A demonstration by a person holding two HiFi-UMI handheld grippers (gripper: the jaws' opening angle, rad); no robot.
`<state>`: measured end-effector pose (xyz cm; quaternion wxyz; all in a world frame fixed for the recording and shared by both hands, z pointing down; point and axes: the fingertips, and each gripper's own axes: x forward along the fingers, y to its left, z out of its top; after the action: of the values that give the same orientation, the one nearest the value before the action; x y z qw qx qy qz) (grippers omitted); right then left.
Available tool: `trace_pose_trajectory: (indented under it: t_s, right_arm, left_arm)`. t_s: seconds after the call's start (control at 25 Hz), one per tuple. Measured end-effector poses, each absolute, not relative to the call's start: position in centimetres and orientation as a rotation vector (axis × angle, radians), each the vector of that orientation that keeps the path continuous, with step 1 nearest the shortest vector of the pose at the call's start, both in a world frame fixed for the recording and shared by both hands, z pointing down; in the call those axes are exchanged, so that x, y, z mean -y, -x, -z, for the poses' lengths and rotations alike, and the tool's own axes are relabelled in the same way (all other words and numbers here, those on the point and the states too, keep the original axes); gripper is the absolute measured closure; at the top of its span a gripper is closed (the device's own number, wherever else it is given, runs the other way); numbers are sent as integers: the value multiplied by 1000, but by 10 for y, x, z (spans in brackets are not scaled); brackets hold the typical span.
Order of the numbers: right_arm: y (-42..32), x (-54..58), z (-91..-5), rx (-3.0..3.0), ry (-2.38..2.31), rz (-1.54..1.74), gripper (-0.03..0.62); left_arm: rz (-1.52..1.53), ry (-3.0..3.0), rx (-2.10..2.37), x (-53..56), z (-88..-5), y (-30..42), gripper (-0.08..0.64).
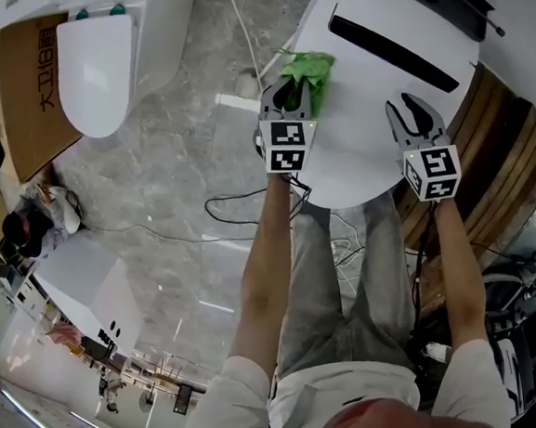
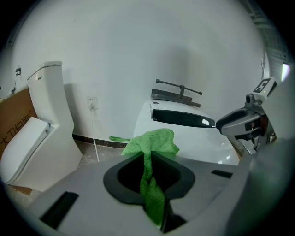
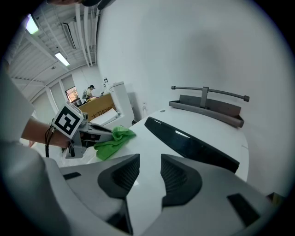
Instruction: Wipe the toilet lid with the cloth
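Green cloth (image 2: 150,143) is pinched in the left gripper (image 2: 150,159): the jaws are closed on a twisted fold of it, and the loose end bunches out past the tips. The head view puts that gripper (image 1: 293,92) at the left edge of the white lid (image 1: 365,153). There the cloth (image 1: 309,70) spills ahead of the jaws and appears to rest on the lid near that edge.

From the tool, almost all the bare lid lies to its right, with a little more back toward the person. The dark strip (image 1: 394,53) across the far end sits ahead and to the right. The lid's long axis runs from that strip back toward the person, close to the line the left gripper points along. A wipe would therefore go sideways to the right across the width, or pull back along the length.

The right gripper (image 3: 150,173) is empty, its jaws a narrow gap apart with only lid (image 3: 152,138) showing between them. It hovers over the right part of the lid (image 1: 406,108), well apart from the cloth (image 3: 113,140). The left gripper is plainly the one placed to wipe. A rightward sweep heads toward the right gripper, which I judge may need to clear out of the way.
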<state>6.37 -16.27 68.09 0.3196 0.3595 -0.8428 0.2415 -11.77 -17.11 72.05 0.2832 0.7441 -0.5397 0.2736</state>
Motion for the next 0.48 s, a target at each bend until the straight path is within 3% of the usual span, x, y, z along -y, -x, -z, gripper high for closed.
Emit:
trace_pose_trajectory:
  t_s: [0.48]
  right_arm:
    - [-63, 140, -683, 2224, -938, -656, 456]
  left_arm:
    - [-728, -1947, 1469, 143, -725, 120, 497]
